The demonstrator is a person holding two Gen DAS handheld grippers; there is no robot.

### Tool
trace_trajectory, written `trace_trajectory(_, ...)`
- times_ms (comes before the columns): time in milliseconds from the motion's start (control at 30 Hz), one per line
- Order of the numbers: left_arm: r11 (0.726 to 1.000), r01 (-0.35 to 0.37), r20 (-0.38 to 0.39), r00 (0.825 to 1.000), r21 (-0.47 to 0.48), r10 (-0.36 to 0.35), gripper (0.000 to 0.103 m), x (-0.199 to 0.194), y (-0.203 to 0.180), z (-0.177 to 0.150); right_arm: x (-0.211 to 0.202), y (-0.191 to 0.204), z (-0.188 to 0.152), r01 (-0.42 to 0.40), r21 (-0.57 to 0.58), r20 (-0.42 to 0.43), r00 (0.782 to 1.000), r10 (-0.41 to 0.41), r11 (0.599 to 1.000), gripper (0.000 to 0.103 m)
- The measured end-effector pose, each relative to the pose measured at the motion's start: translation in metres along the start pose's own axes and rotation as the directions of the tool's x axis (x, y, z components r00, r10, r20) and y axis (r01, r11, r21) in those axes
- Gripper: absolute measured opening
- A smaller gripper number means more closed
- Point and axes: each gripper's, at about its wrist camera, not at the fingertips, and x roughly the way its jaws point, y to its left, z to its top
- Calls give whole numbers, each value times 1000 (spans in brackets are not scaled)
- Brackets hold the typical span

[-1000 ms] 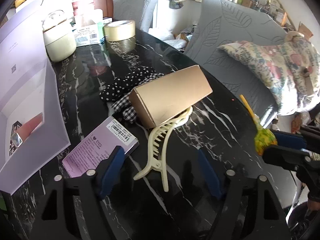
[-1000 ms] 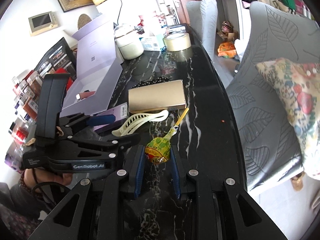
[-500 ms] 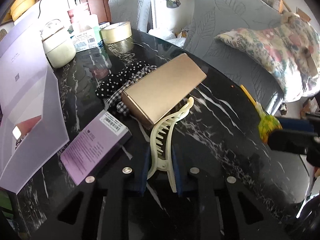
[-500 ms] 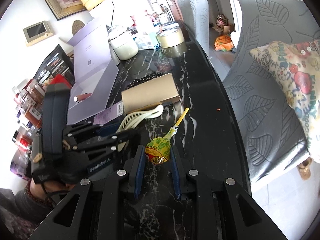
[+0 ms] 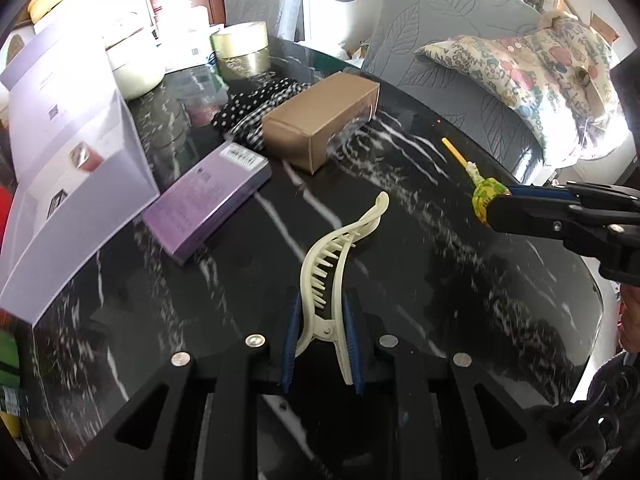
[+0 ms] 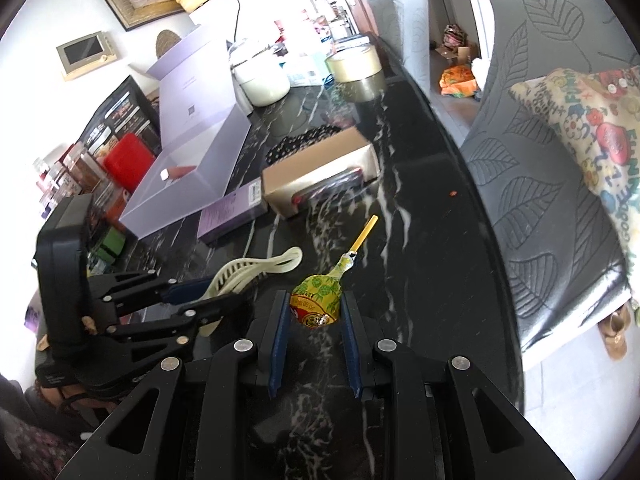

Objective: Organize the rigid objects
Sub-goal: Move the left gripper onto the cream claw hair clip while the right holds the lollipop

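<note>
The black marble table [image 5: 420, 208] carries a lavender open box [image 5: 76, 160] at 10 o'clock and a brown carton [image 5: 316, 120] at 12 o'clock. The left gripper [image 5: 320, 336] clamps the cream hair claw [image 5: 340, 256]. The right gripper [image 6: 314, 324] clamps the lollipop [image 6: 316, 300].

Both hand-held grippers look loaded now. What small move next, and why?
Probably carry the hair claw clip left toward the open lavender box. The left hand-held gripper is clamped on the clip's hinge end, and the box has room beside the lipstick. The right hand-held gripper grips the lollipop and can follow.
</note>
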Motion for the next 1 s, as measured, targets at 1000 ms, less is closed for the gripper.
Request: trace_trajectory(1000, 996, 61, 68, 996, -58, -57, 21, -8, 18, -5, 17, 23, -9, -23, -28, -52, 998, 22, 999, 25)
